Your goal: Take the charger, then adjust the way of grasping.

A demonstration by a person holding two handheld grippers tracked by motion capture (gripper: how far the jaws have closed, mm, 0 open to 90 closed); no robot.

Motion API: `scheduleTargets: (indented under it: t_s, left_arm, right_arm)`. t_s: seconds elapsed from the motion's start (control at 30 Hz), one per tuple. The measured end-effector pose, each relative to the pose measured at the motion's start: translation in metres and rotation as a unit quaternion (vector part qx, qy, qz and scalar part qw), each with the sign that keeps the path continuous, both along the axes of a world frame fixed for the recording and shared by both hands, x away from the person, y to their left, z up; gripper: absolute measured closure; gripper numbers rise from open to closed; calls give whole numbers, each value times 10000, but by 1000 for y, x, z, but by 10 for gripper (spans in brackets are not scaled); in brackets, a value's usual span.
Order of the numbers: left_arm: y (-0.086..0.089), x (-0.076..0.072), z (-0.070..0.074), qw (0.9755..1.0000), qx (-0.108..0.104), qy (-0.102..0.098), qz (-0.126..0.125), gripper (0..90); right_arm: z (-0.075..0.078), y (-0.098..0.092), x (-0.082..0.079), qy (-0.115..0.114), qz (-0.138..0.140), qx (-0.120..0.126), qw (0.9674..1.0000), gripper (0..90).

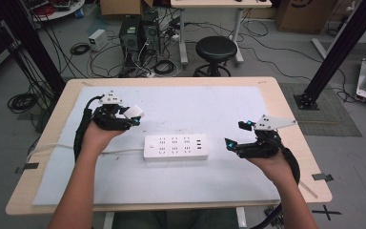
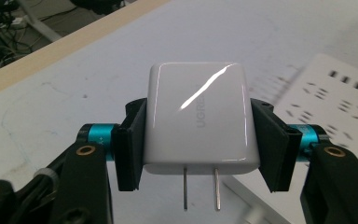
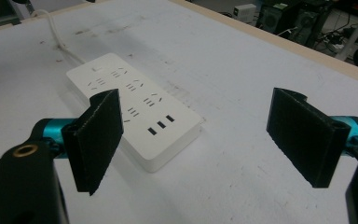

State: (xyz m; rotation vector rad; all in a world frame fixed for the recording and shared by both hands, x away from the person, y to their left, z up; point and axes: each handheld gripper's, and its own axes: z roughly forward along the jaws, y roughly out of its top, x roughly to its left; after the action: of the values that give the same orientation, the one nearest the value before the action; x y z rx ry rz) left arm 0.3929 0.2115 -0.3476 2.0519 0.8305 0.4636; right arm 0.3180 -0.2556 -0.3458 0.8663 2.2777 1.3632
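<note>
A white wall charger (image 2: 198, 119) with two metal prongs pointing toward the camera sits between the pads of my left gripper (image 2: 198, 144), which is shut on its two sides. In the high view that left gripper (image 1: 132, 114) holds the charger (image 1: 134, 111) above the mat, left of the white power strip (image 1: 175, 147). The power strip (image 3: 133, 105) lies flat in the middle of the mat, its cord running off to the left. My right gripper (image 1: 236, 136) hovers right of the strip, jaws wide open with nothing between them (image 3: 200, 140).
A pale grey mat (image 1: 219, 105) covers most of the wooden table (image 1: 290, 129). Beyond the far edge stand a black stool (image 1: 216, 50), computer towers (image 1: 138, 33) and loose cables on the floor. Black frame posts rise at both sides.
</note>
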Motion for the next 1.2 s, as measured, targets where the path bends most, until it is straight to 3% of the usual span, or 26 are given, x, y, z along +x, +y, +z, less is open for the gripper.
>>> scheduleTargets:
  t_s: [0.03, 0.07, 0.13, 0.17, 0.2, 0.5, 0.73, 0.77, 0.9, 1.2]
  left_arm:
    - [1, -15, 7, 9999, 40, -72, -124, 424]
    - [1, -15, 7, 9999, 40, -72, -124, 424]
    - [3, -36, 13, 9995, -6, -196, -244, 424]
    - [3, -36, 13, 9995, -6, -196, -244, 424]
    - [4, -47, 16, 9991, -13, -233, -351, 424]
    - [0, -82, 6, 9952, -106, -287, -931, 424]
    - [-10, -92, -2, 9908, -88, -370, -1301, 424]
    - [-12, -94, -3, 9890, -84, -402, -1424, 424]
    - [-20, -98, -9, 9860, -135, -382, -1620, 424]
    - [-39, -105, -23, 9752, 9, -549, -2143, 424]
  right_arm:
    - [1, 0, -1, -11, 51, 13, 10000, 188]
    - [1, 0, -1, -30, 111, 25, 9999, 187]
    - [2, 1, -2, -33, 137, 17, 9999, 187]
    - [2, 1, -2, -33, 137, 17, 9999, 187]
    - [3, 1, -3, -15, 147, 10, 9999, 187]
    - [-6, 6, -11, -25, 241, 24, 9997, 187]
    - [-9, 15, -12, 124, 366, -15, 9993, 187]
    - [-9, 22, -12, 151, 454, -28, 9988, 187]
    - [-10, 36, -11, 244, 623, -79, 9977, 187]
    - [-17, 60, -11, 407, 902, -66, 9951, 187]
